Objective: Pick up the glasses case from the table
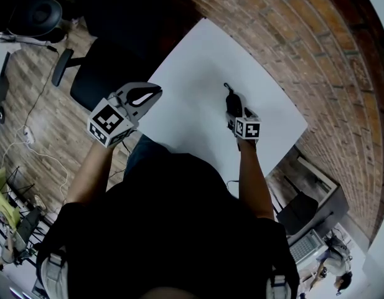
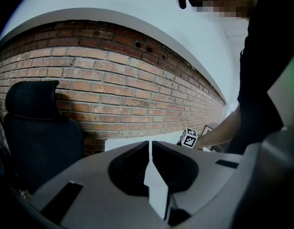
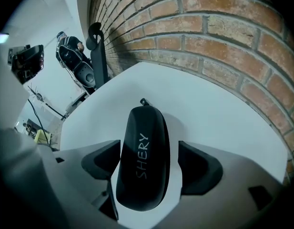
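Right gripper [image 3: 147,162] fingers spread wide, straddling black glasses case [image 3: 141,147] without clamping it, gap visible at right pad. Case lies flat on white table [image 3: 223,123], right half. Left gripper [image 2: 151,147] fingers pressed together, empty, at table's left edge.

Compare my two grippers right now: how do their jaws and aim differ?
The left gripper has its jaws together with nothing between them. The right gripper has its jaws apart, straddling the glasses case without pressing on it. The left gripper aims across at the brick wall, while the right gripper tilts steeply down at the table. Both are grey.
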A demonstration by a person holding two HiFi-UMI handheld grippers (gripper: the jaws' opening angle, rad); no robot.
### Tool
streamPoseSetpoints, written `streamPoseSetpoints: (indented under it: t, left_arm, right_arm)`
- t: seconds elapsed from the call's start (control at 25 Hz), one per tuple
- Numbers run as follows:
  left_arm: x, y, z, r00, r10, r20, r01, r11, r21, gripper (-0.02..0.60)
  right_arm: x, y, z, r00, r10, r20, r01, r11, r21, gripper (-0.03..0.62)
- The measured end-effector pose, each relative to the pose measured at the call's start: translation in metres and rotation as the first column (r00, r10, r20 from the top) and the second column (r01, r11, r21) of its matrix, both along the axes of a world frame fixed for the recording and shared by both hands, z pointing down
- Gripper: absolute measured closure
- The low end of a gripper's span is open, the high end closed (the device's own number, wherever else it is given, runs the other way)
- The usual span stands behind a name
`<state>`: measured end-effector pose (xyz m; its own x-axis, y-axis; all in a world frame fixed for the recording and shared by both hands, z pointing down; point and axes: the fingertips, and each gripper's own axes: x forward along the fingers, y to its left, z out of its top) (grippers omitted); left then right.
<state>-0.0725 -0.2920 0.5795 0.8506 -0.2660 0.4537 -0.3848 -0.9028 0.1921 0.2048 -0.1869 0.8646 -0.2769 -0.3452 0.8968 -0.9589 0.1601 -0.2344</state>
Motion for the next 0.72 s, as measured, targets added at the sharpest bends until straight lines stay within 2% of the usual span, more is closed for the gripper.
streamPoseSetpoints:
  t: [0.72]
  left_arm:
    - [0.002,-0.003,0.018,1.0,0.011,0.021,-0.01,0.999,-0.046,0.555]
  right_arm:
    - [-0.009,-0.002,0.018,0.997,-0.056,-0.044,0.055,0.998,-0.043,0.221]
